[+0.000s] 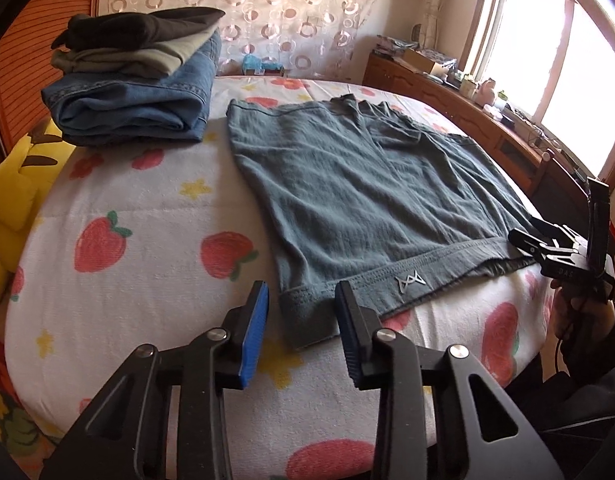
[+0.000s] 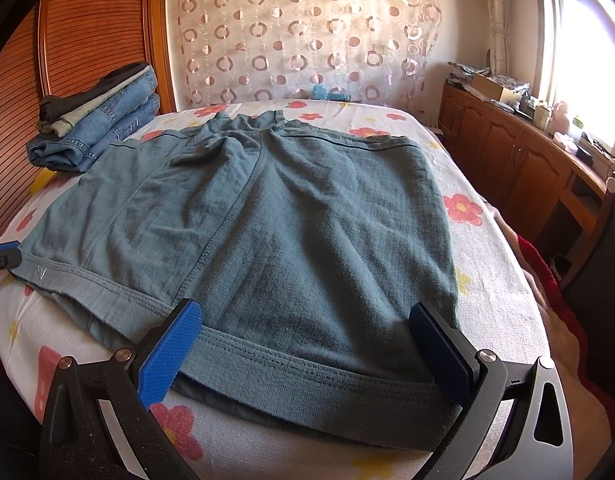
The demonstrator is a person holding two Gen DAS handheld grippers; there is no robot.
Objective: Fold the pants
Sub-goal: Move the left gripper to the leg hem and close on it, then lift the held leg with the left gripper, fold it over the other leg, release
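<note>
Grey-green pants (image 1: pixel 347 184) (image 2: pixel 275 216) lie flat on a bed with a strawberry and flower cover (image 1: pixel 147 216), the waistband at the near edge. In the left wrist view my left gripper (image 1: pixel 301 286) stands open over the waistband's left corner (image 1: pixel 307 316). The cloth lies between the blue pads, and the left pad (image 1: pixel 253 332) stands clear of it. In the right wrist view my right gripper (image 2: pixel 306 306) is wide open and straddles the waistband (image 2: pixel 307 376) at the right end. The right gripper (image 1: pixel 525 232) also shows at the cloth's right edge, held by a hand.
A stack of folded clothes (image 1: pixel 135 80) (image 2: pixel 95 128), jeans at the bottom, sits at the bed's far left. A yellow plush toy (image 1: pixel 15 200) lies off the left edge. Wooden cabinets (image 2: pixel 527 168) with clutter run under the window on the right.
</note>
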